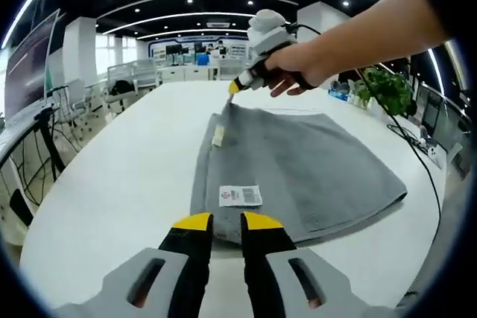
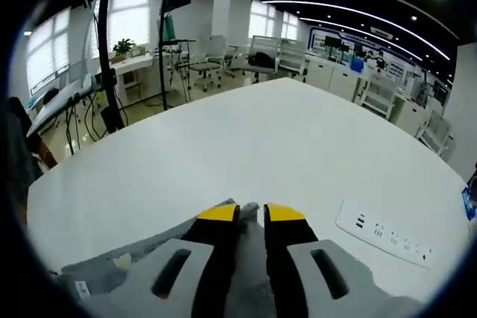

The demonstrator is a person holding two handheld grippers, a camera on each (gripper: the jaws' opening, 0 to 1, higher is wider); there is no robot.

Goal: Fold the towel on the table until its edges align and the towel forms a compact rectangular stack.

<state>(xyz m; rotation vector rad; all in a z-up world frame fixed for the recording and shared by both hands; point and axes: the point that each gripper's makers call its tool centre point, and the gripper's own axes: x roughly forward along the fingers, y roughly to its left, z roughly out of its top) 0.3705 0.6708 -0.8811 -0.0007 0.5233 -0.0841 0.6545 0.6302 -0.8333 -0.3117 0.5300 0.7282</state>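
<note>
Both tongs pinch the grey towel (image 1: 298, 165) (opposite edges).

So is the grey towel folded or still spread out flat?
Folded at least once: the towel shows doubled layers along its near edge, lying flat on the table. The right gripper is at its far corner.

table (image 1: 112, 184) bare & open on the side w/ the chairs, room to pass there. towel (image 1: 298, 161) covers the mid strip. right gripper (image 1: 235, 86) + hand (image 1: 294, 65) sit over towel's far corner, blocking that end. cable (image 1: 417, 158) trails along the plant-side edge. power strip (image 2: 384, 232) lies on table beyond right gripper's tips.
</note>
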